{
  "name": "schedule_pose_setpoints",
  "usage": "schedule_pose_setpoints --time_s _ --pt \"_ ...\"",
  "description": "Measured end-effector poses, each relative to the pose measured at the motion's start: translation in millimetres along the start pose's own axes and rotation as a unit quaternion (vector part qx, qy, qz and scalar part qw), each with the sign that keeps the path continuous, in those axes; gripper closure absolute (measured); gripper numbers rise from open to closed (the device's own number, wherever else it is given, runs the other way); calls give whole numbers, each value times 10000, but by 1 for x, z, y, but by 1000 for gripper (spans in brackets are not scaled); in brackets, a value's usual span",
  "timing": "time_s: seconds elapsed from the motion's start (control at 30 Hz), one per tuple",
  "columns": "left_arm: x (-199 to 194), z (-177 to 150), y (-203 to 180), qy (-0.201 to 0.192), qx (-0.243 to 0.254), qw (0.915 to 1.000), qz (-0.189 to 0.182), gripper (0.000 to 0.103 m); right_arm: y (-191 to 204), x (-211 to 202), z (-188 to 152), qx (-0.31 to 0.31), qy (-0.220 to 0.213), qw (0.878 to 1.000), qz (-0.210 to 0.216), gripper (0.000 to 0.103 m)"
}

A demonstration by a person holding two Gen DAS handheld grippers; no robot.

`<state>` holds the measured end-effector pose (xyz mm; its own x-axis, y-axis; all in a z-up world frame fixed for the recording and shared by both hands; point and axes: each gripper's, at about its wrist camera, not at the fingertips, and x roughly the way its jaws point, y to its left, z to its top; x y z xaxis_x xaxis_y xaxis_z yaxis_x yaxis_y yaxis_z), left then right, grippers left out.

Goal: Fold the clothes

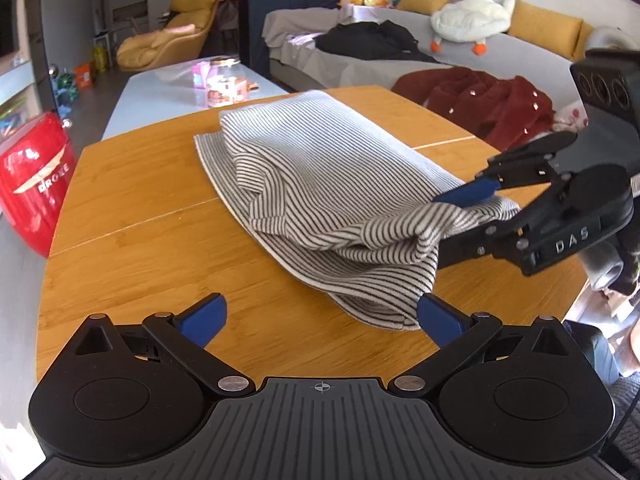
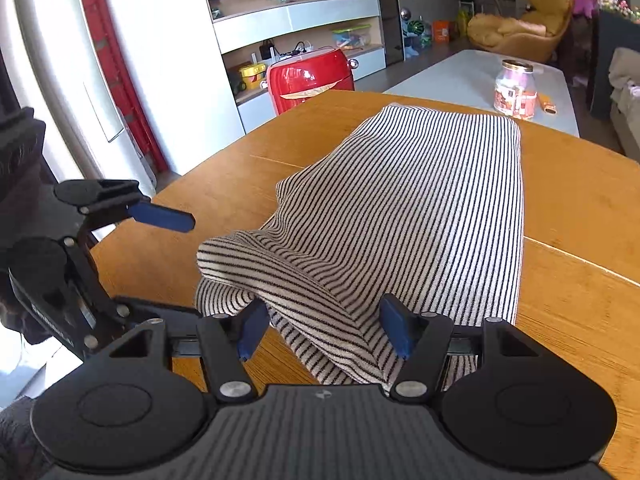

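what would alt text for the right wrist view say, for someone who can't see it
A striped garment, partly folded, lies on a wooden table, its near bunched end between the blue fingers of the open right tool. The left tool sits at the left edge, clear of the cloth. Behind are a red case and a jar on a pale table.
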<state>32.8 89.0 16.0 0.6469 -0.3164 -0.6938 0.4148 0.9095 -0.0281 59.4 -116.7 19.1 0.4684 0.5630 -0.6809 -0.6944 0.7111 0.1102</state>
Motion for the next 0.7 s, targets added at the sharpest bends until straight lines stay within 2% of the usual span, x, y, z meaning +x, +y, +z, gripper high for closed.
schedule_pose_setpoints --time_s 0.13,0.23,0.33,0.37,0.47,0.6,0.7 --pt "5 0 -9 73 141 9998 -81 0 -15 2 6 570 53 9982 185 42" --pt "2 -1 -14 53 276 9995 -167 0 -16 2 5 612 27 9979 216 42" --pt "6 -1 -14 125 311 9994 -34 0 -18 6 7 614 8 9979 219 42" --pt "8 -2 -14 160 307 9994 31 0 -14 5 6 475 -7 9987 159 42" --pt "12 2 -10 130 173 9996 160 0 21 0 -2 -654 -82 9969 -438 34" --pt "14 10 -2 -34 -114 9996 271 0 32 4 -15 -1325 -246 9873 -845 21" --pt "16 17 5 -158 -330 9987 354 0 40 7 -24 -1807 -370 9762 -1140 17"
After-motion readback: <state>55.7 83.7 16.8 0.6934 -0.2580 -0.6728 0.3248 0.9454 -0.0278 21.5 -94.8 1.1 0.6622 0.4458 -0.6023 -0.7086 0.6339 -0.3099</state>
